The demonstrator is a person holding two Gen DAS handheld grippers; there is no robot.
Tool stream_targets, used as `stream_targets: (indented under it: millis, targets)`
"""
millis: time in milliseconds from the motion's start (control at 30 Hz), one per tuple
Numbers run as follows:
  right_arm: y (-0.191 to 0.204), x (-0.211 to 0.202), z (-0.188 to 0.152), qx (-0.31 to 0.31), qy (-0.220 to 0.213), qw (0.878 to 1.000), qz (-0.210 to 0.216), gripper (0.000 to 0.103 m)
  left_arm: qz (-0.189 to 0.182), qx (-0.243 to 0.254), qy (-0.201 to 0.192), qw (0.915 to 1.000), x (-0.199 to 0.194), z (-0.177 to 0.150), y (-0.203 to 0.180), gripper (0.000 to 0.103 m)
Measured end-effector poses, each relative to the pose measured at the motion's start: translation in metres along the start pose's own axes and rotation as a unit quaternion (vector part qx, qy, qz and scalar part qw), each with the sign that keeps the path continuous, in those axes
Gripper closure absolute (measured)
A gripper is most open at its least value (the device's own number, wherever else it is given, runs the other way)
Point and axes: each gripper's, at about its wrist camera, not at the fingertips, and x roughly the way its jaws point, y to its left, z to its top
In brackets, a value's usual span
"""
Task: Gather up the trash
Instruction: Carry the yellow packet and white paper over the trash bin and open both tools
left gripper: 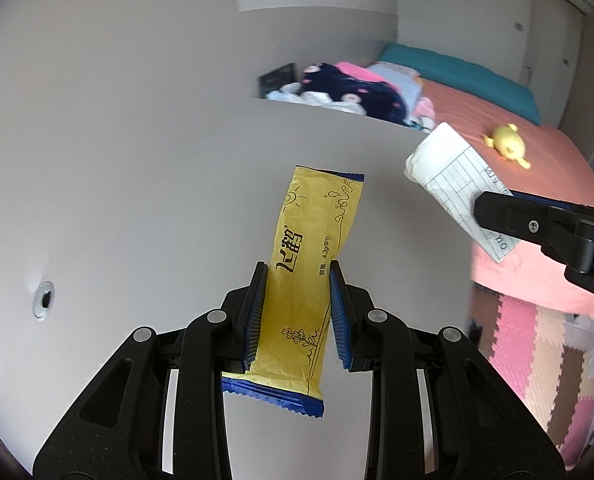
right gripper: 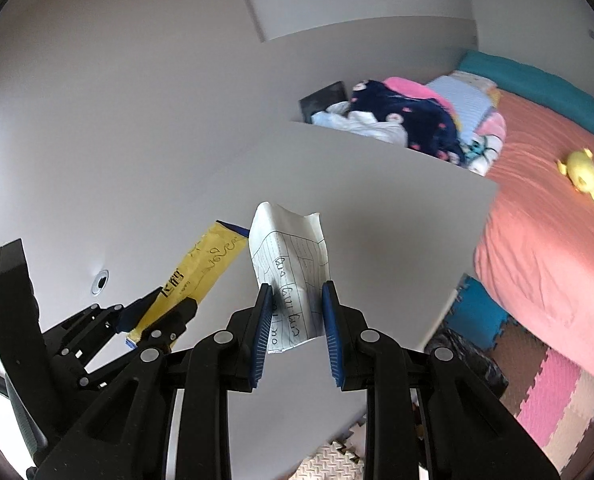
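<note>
Left gripper (left gripper: 297,300) clamped on yellow sachet wrapper (left gripper: 309,256), frame centre; right gripper (right gripper: 297,312) clamped on lined paper scrap (right gripper: 293,276), apparently above the white bench (left gripper: 137,200).

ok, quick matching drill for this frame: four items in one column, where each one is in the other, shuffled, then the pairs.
Items:
1. yellow wrapper
2. lined paper
3. yellow plush toy
4. pile of clothes

Places:
A. lying alone on the pink bedspread
B. clamped in the right gripper
C. clamped in the left gripper
D. heaped behind the white desk, near the teal pillow

Pairs: 1-C, 2-B, 3-A, 4-D
</note>
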Motion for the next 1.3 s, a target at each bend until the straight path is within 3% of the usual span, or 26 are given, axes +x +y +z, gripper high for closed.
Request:
stream_targets:
  millis: [200, 500, 667, 900, 933, 967, 1000, 1033, 1100, 1300]
  targets:
    - [-0.054, -0.036, -0.033, 0.034, -0.012, 0.999, -0.030, 0.076, -0.029, 0.048, 0.003, 0.9985, -0.005, -0.014, -0.070, 0.073]
    - [-0.144, -0.066, -0.076, 0.092, -0.008, 0.992, -0.089, 0.076, -0.081, 0.117, 0.031, 0.9894, 0.014, -0.033, -0.168, 0.073]
    - [-0.183, -0.064, -0.093, 0.120, 0.006, 0.987, -0.106, 0.076, -0.099, 0.146, 0.054, 0.9827, 0.030, -0.048, -0.212, 0.073]
    - [-0.221, -0.042, -0.110, 0.153, 0.038, 0.980, -0.118, 0.074, -0.097, 0.178, 0.087, 0.9753, 0.057, -0.061, -0.246, 0.071]
    - [-0.225, -0.038, -0.111, 0.156, 0.043, 0.980, -0.118, 0.072, -0.096, 0.182, 0.091, 0.9744, 0.061, -0.062, -0.249, 0.061]
    - [-0.229, -0.033, -0.112, 0.161, 0.049, 0.978, -0.127, 0.057, -0.088, 0.185, 0.091, 0.9746, 0.064, -0.062, -0.251, 0.021]
    - [-0.233, -0.032, -0.113, 0.168, 0.048, 0.975, -0.138, 0.021, -0.079, 0.188, 0.086, 0.9753, 0.065, -0.061, -0.252, 0.003]
    - [-0.237, -0.031, -0.114, 0.176, 0.042, 0.972, -0.148, 0.005, -0.064, 0.194, 0.070, 0.9764, 0.065, -0.062, -0.252, 0.006]
    - [-0.245, -0.029, -0.117, 0.190, 0.034, 0.969, -0.153, 0.003, -0.047, 0.202, 0.065, 0.9761, 0.070, -0.062, -0.252, 0.006]
    - [-0.254, -0.023, -0.123, 0.197, 0.035, 0.966, -0.164, 0.003, -0.047, 0.185, 0.078, 0.9784, 0.078, -0.063, -0.240, 0.006]
